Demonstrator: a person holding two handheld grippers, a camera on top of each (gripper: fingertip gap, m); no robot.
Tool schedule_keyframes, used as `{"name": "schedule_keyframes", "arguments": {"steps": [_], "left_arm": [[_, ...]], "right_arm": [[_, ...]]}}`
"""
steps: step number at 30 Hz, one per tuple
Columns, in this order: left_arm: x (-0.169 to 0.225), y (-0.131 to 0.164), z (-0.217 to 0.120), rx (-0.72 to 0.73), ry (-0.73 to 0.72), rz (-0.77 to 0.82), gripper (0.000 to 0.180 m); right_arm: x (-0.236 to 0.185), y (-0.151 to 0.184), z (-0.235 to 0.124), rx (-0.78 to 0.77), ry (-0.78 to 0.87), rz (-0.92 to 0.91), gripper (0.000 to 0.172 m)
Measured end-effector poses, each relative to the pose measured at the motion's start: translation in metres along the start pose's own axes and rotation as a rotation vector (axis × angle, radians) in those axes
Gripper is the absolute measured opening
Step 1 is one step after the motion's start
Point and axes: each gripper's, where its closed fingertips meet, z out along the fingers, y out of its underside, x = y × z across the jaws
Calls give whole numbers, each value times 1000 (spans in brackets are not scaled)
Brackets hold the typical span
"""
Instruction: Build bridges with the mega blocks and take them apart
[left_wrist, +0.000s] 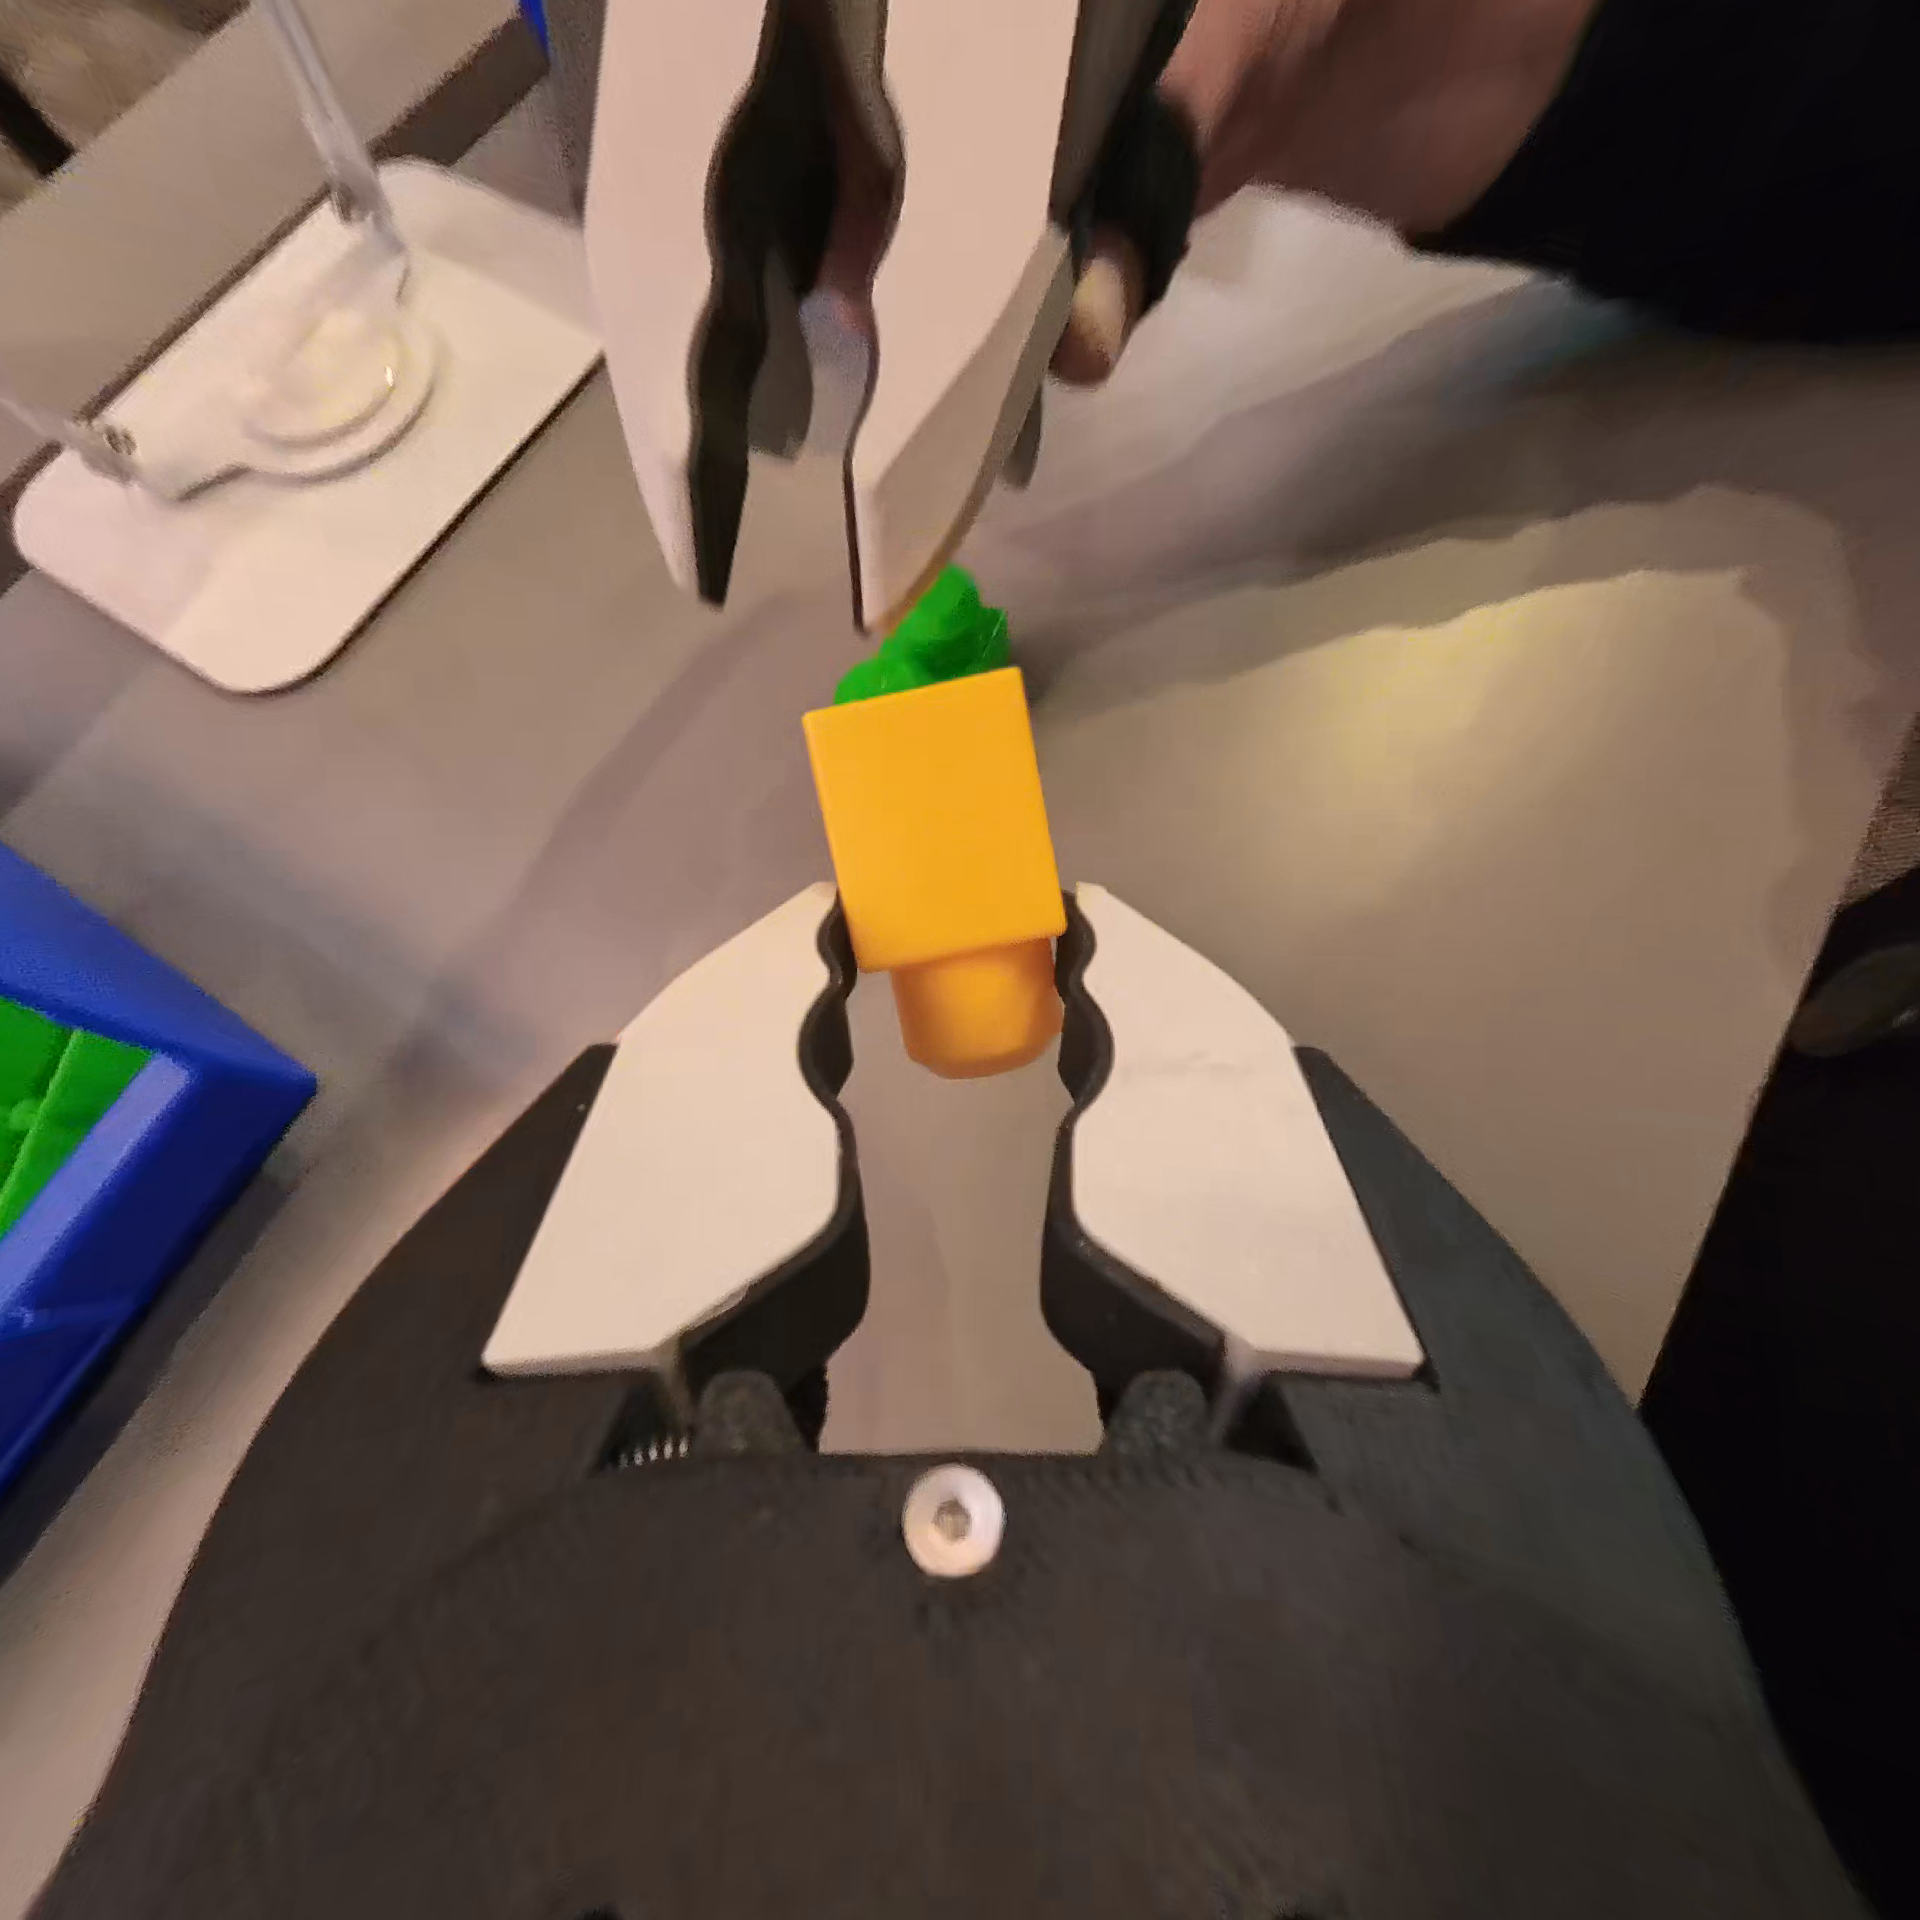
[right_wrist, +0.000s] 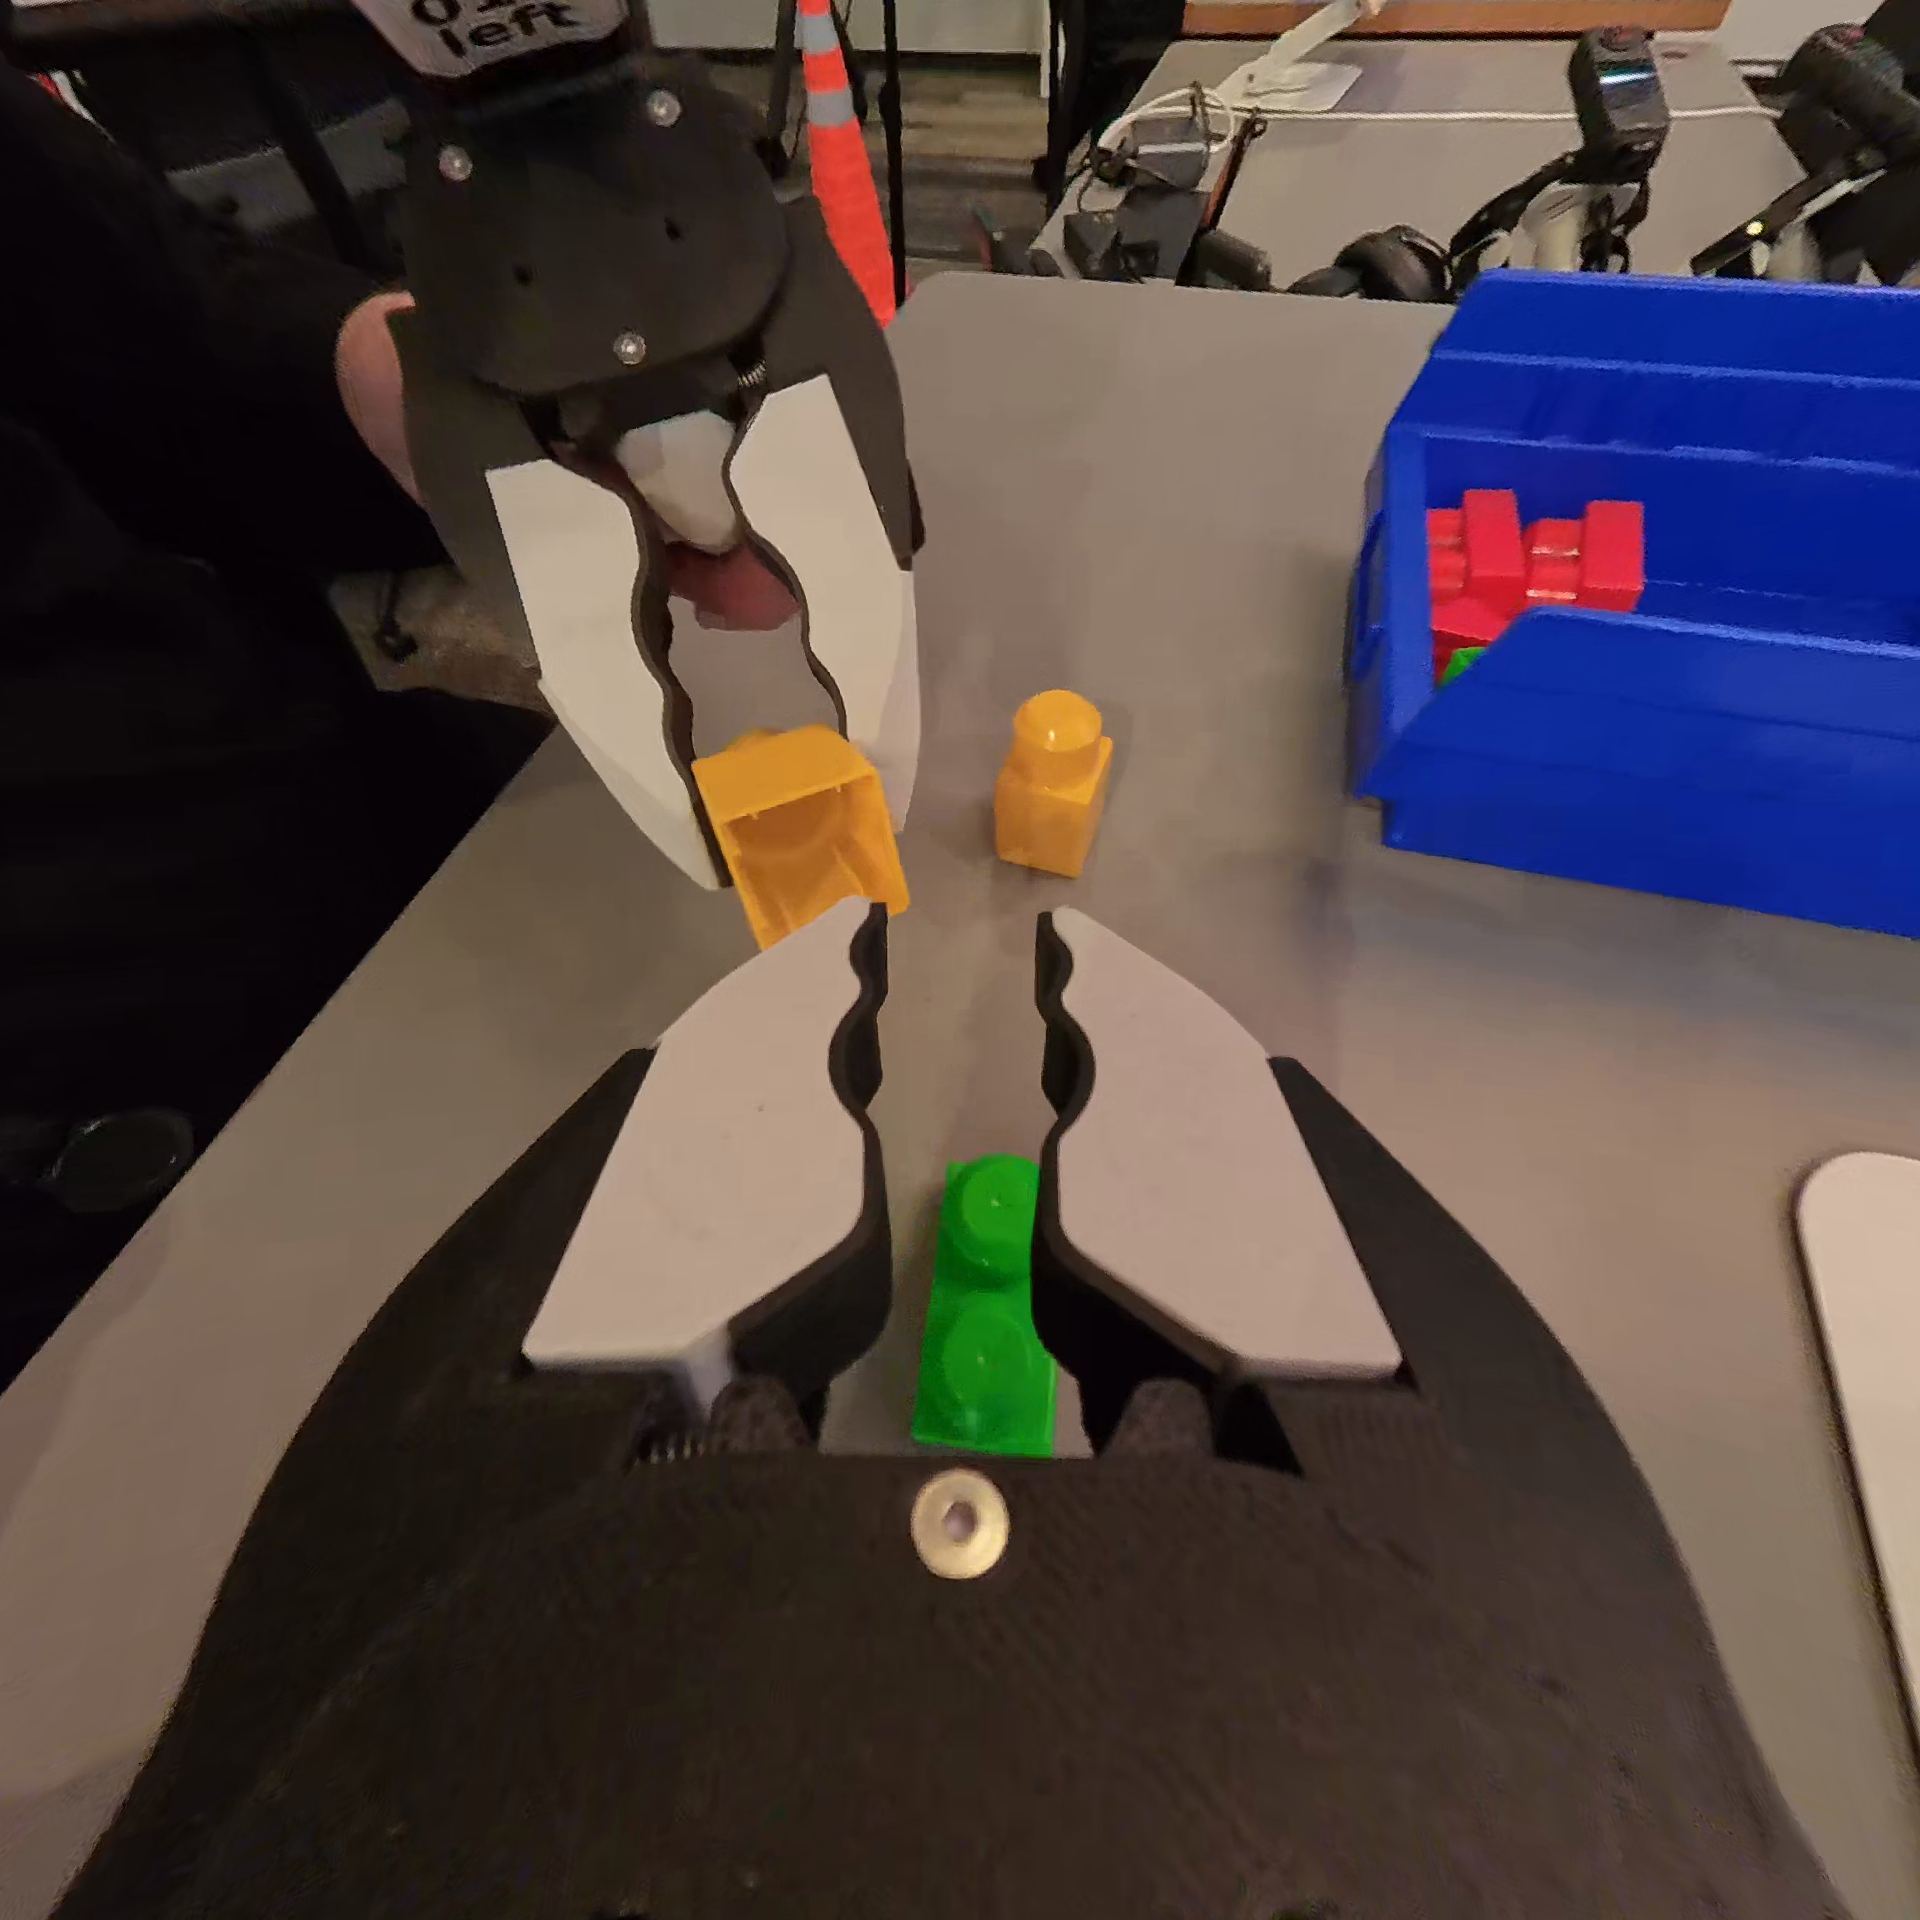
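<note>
My left gripper (left_wrist: 951, 914) is shut on a yellow one-stud block (left_wrist: 930, 810), both pads pressing its sides near the stud end. The right wrist view shows it too (right_wrist: 800, 831), with the block's hollow underside (right_wrist: 805, 831) facing outward above the grey table (right_wrist: 1195, 520). My right gripper (right_wrist: 961, 920) is open with nothing between its tips; it hangs tips-down in the left wrist view (left_wrist: 790, 608). A green two-stud block (right_wrist: 987, 1309) lies on the table under its fingers and shows behind it in the left wrist view (left_wrist: 940, 644). A second yellow block (right_wrist: 1051, 790) stands upright on the table.
A blue bin (right_wrist: 1662, 748) with red blocks (right_wrist: 1527, 561) stands at the right; the left wrist view shows a blue bin (left_wrist: 135, 1091) with green blocks at its left. A white stand base (left_wrist: 291, 520) with a clear post sits behind. An orange cone (right_wrist: 847, 156) and gear lie beyond the table. Left tips to right tips: about 6 cm.
</note>
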Motion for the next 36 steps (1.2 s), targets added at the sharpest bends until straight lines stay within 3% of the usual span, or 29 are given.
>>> {"name": "schedule_keyframes", "arguments": {"steps": [7, 14, 19, 36], "left_arm": [[8, -7, -4, 15, 47, 35, 36], [13, -9, -4, 31, 98, 27, 36], [15, -11, -6, 34, 107, 46, 36], [10, -45, -32, 282, 171, -34, 41]], "right_arm": [[-15, -7, 11, 20, -41, -32, 12], [-27, -13, 8, 23, -91, -66, 17], [-33, -16, 11, 28, -98, -83, 2], [-35, -54, -4, 258, -105, -25, 1]]}}
